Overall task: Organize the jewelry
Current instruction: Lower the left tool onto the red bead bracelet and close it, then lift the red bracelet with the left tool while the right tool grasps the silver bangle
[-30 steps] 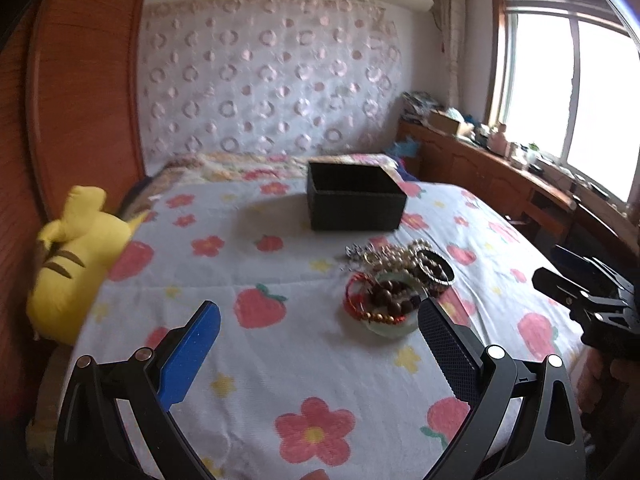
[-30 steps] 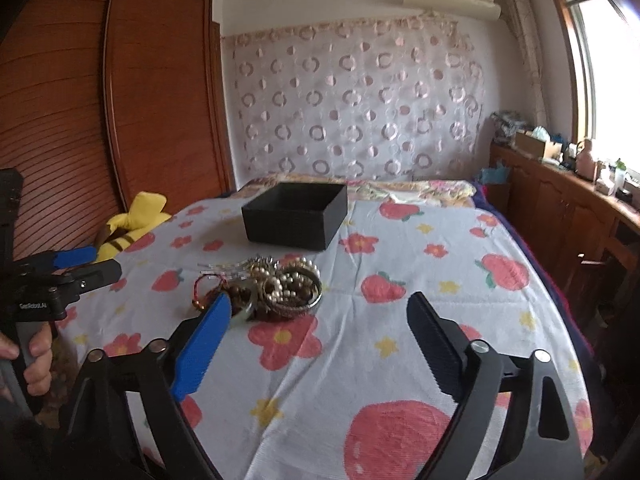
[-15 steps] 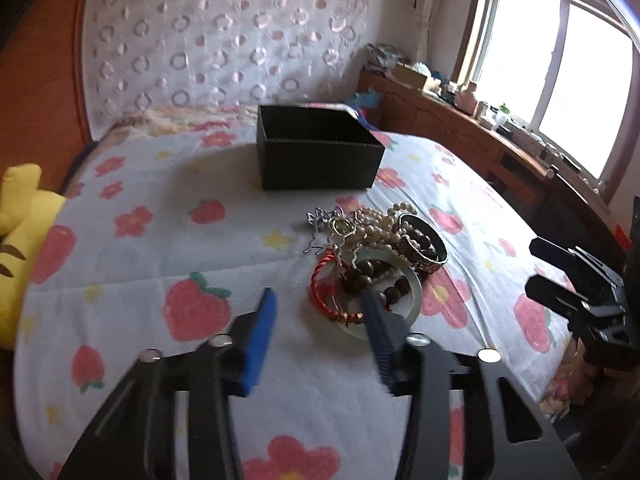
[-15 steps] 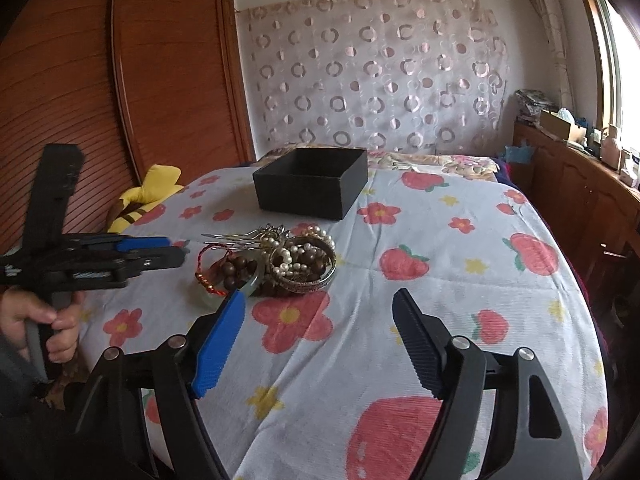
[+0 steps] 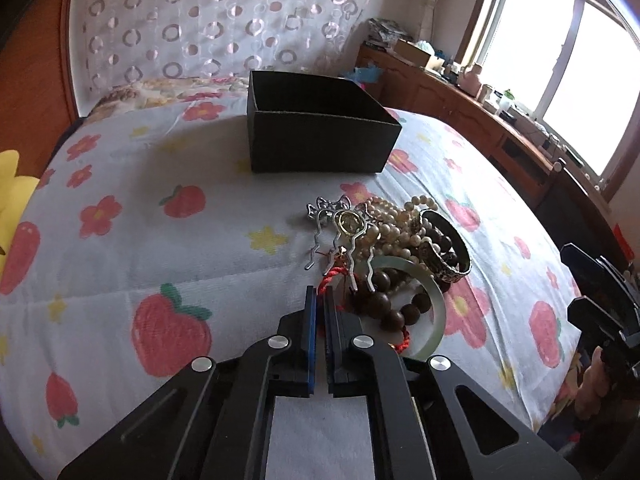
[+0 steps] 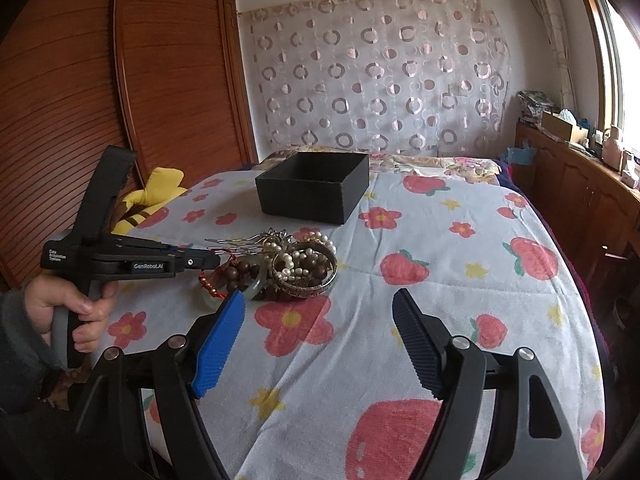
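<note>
A strawberry-print bedspread [image 6: 440, 240] carried an open black box [image 6: 314, 188]. Nearer lay the jewelry heap [image 5: 392, 248]. The left gripper [image 5: 320, 294], marked "GenRobot.AI", had just closed, pinching the red cord bracelet [image 5: 332, 278]. The right gripper [image 6: 320, 320] gaped, holding nothing.

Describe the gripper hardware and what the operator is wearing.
Both are black plastic handheld units with silver pivot screws. Each gripper has one blue ribbed pad and one black: left gripper, right gripper. White "GenRobot.AI" lettering runs along the left unit's side. The hand on its handle shows a grey sleeve.
</note>
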The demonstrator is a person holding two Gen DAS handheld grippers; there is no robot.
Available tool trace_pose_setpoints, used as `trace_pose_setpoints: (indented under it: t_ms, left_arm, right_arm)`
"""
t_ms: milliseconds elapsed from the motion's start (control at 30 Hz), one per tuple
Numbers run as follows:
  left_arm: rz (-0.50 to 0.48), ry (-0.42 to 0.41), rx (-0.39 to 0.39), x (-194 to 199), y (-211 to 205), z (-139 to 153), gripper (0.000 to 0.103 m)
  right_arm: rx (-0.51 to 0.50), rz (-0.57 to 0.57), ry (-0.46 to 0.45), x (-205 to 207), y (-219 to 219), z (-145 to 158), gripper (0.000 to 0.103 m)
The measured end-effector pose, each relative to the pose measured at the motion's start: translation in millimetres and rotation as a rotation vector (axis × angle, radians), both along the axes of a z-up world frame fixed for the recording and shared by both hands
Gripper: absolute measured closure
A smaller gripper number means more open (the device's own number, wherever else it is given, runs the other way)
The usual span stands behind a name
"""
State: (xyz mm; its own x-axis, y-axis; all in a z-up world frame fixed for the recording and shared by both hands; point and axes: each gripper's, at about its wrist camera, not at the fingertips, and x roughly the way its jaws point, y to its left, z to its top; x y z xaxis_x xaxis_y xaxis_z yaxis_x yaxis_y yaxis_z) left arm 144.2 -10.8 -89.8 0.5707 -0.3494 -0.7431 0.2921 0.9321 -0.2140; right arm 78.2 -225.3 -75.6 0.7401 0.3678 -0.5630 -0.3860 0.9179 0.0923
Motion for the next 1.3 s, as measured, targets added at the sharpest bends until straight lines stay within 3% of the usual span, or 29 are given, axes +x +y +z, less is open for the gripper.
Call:
trace_pose_setpoints:
  t_ms: [400,700,967,1300]
  left_arm:
    - [-0.044,-0.154,-0.045,-55,0,58,0.101]
    - [-0.016,-0.266,-0.047,-72,15,95,0.101]
    - [0.022,-0.291,-0.049,-75,33,100,0.101]
    - [0.029,-0.286,-0.055,-74,38,92,0.101]
  right_arm:
    - [-0.02,0.023,-0.005,2,6,5,0.025]
    - [-0.04,0.068,0.002,12,18,7,0.025]
    - [-0.098,0.134,0.088,49,35,-13,0.025]
    - [-0.041,0.144,0.242,94,42,-35,0.027]
